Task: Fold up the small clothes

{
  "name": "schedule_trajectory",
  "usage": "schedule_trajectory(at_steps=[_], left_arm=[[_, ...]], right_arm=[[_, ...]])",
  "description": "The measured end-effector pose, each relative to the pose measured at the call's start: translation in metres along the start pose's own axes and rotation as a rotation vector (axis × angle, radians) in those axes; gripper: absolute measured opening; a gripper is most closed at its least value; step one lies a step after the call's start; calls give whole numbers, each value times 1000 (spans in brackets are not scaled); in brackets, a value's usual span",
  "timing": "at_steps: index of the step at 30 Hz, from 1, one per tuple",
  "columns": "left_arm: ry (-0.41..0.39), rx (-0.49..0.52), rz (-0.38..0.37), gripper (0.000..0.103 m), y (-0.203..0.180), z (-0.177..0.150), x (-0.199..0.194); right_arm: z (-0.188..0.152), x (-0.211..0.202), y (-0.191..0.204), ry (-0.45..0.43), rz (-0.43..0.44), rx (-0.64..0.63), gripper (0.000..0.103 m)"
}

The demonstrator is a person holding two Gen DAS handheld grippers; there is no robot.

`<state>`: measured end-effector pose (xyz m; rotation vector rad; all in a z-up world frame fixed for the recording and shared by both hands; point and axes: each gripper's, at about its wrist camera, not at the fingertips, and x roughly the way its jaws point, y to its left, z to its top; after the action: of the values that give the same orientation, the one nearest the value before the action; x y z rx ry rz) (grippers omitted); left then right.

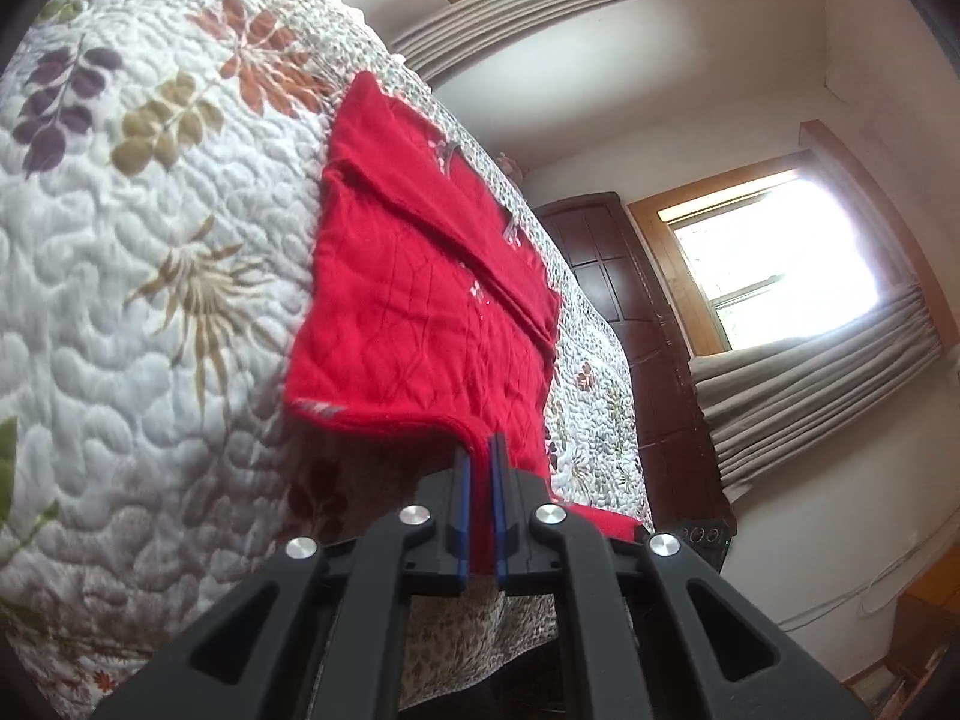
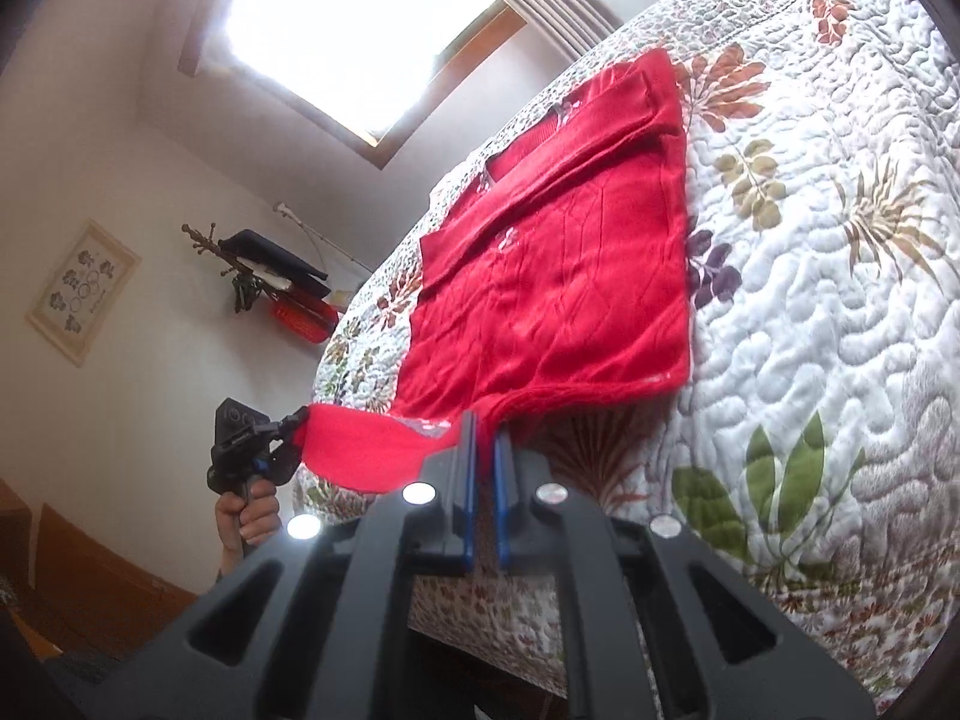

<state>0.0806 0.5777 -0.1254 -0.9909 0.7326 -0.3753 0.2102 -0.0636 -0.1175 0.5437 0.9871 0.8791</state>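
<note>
- A red garment (image 1: 420, 300) is spread on a quilted bedspread (image 1: 120, 240) printed with leaves, near the edge of the bed; its sleeves are folded in across the body.
- The near hem of the garment is lifted off the quilt and held at two corners.
- The left gripper (image 1: 479, 450) is seen with its blue-lined jaws closed on the red hem, cloth pinched between them.
- The right gripper (image 2: 485, 429) is likewise clamped on the hem, its jaws nearly together with red fabric caught at the tips.
- In the right wrist view, the left gripper (image 2: 258, 444) is seen beside the bed, gripped by a hand (image 2: 246, 519), with the red corner stretched to it.
- Bright windows (image 1: 774, 252) with bunched beige curtains (image 1: 828, 384) are seen behind the bed, and a dark wooden cabinet (image 1: 630, 300) stands close against its far side.
- A framed picture (image 2: 81, 291) and a wall rack (image 2: 264, 276) holding dark items are seen on the wall.
- Nothing lies on the garment.
</note>
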Motion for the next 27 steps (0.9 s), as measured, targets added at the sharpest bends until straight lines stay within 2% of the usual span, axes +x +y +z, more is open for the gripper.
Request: schedule_trajectory(at_steps=[6, 14, 19, 25, 27], left_arm=[[-27, -41, -1, 5, 6, 51, 32], [-22, -171, 53, 5, 54, 100, 90], [-4, -238, 87, 5, 84, 112, 120], [11, -241, 97, 6, 91, 124, 139], [-4, -234, 105, 13, 88, 129, 138]], right_arm=[[63, 23, -14, -18, -1, 59, 3], [128, 76, -61, 9, -22, 185, 3], [144, 108, -91, 39, -51, 242, 3], [152, 120, -112, 44, -41, 274, 4], [153, 119, -116, 37, -33, 296, 13]])
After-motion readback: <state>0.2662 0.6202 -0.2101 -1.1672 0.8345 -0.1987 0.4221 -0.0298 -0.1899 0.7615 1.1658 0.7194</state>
